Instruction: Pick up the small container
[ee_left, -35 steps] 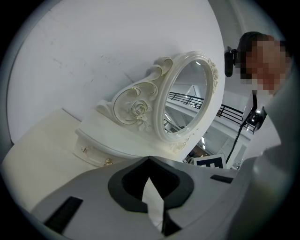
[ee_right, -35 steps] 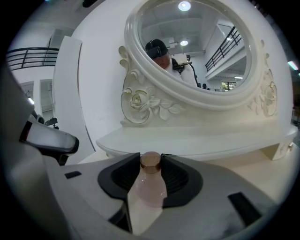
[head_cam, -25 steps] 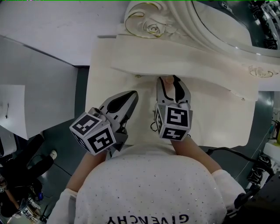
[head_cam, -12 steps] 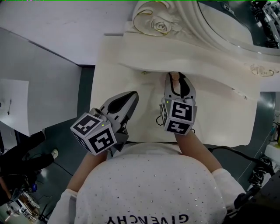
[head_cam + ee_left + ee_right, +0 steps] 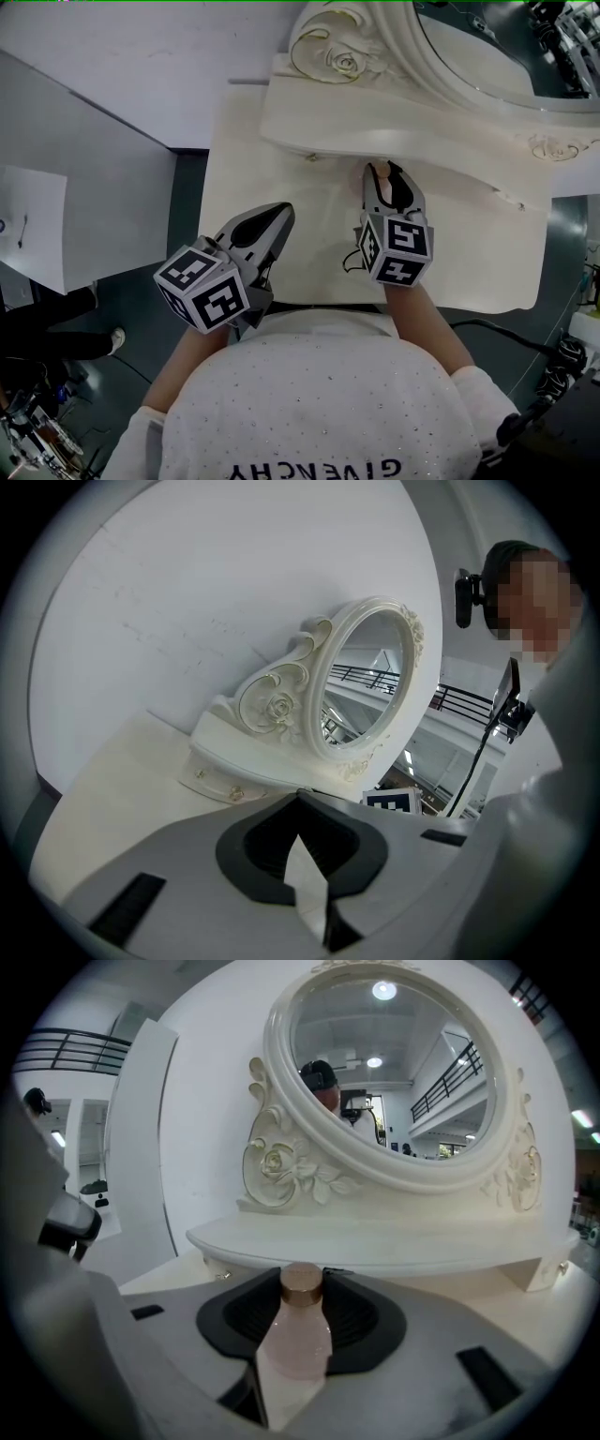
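The right gripper view shows a small pink bottle [image 5: 298, 1330] with a copper-coloured cap clamped upright between the jaws of the right tool [image 5: 302, 1283]. These jaws have just been closing, and the dark pads are pressed against the bottle's sides. The bottle's base is hidden by the tool, so it cannot be told whether it rests on the tabletop [image 5: 469, 253] or is raised off it. In the head view the right tool [image 5: 387, 178] is seen over the middle of the tabletop near its far edge. Only the cap of the small pink bottle [image 5: 379, 172] is visible there, just in front of the overhanging base shelf [image 5: 441, 150] of an ornate cream vanity mirror [image 5: 337, 61]. The mirror [image 5: 394, 1072] is carved with a rose and stands along the tabletop's far edge. The left tool [image 5: 279, 214] is held over the tabletop's near left part, well apart from the bottle. It is pointed toward the mirror [image 5: 361, 682], and in the left gripper view the jaws of the left tool [image 5: 300, 799] are seen brought together at their tips. The person's white shirt [image 5: 319, 403] fills the bottom of the head view at the tabletop's near edge.
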{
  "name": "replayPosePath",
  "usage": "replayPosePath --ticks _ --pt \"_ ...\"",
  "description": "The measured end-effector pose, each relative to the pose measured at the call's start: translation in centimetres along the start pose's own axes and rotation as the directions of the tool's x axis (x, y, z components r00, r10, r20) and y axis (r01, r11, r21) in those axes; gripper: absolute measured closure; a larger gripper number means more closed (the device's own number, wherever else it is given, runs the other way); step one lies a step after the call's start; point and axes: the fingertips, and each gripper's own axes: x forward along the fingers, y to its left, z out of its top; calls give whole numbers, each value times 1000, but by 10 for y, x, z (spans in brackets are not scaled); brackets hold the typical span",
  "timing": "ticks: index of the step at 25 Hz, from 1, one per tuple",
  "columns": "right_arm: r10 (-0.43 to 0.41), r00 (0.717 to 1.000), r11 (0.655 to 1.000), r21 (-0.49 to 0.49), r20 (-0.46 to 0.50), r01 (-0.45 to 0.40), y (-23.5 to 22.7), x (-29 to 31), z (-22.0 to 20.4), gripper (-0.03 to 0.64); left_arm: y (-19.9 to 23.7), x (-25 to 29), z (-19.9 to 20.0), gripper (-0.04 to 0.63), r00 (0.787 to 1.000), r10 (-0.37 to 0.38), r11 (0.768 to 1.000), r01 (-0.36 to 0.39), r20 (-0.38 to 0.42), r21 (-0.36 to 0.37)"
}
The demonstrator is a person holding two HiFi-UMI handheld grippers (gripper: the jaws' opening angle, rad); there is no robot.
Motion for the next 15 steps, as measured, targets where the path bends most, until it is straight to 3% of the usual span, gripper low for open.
replayPosePath --ticks 15 --pt "-35 999 984 174 25 30 -22 -47 5 472 -23 6 -6 594 996 -79 995 81 -52 51"
